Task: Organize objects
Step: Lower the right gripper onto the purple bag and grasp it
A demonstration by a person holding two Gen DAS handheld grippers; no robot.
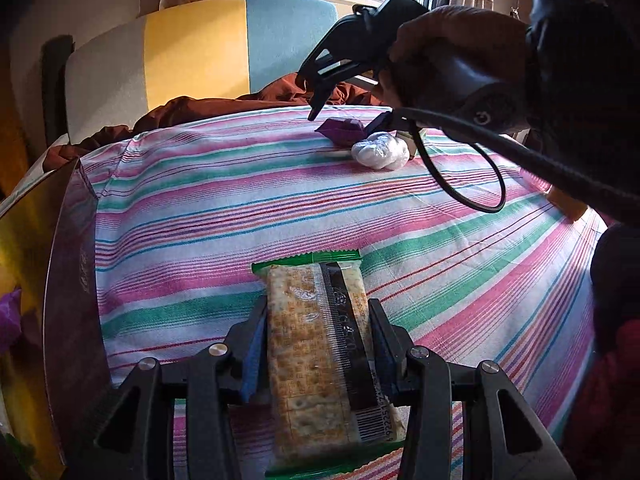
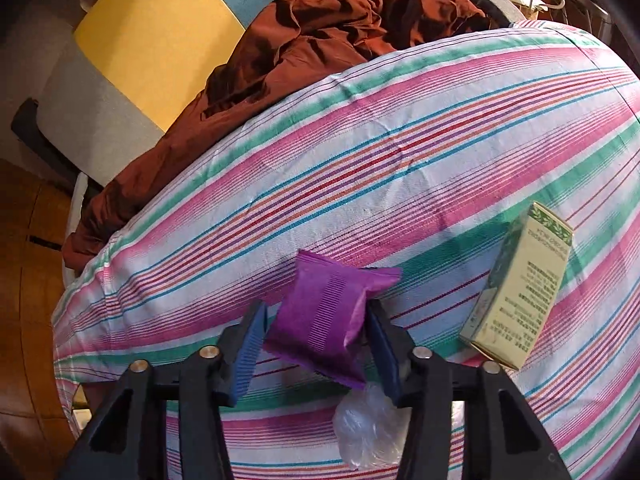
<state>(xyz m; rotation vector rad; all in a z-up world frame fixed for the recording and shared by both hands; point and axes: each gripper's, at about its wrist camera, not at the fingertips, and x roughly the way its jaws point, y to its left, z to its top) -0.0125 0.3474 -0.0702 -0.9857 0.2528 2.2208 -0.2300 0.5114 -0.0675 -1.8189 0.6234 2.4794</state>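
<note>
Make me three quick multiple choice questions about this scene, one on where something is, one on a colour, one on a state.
1. Where is the cracker pack?
A. between the left gripper's jaws
B. on the chair
C. under the box

2. What colour is the packet at the right gripper?
A. green
B. purple
C. white

3. The clear plastic bag is:
A. folded flat
B. hanging
C. crumpled on the striped cloth

Answers: A, pads press its sides; B, its wrapper is purple; C, it lies bunched.
</note>
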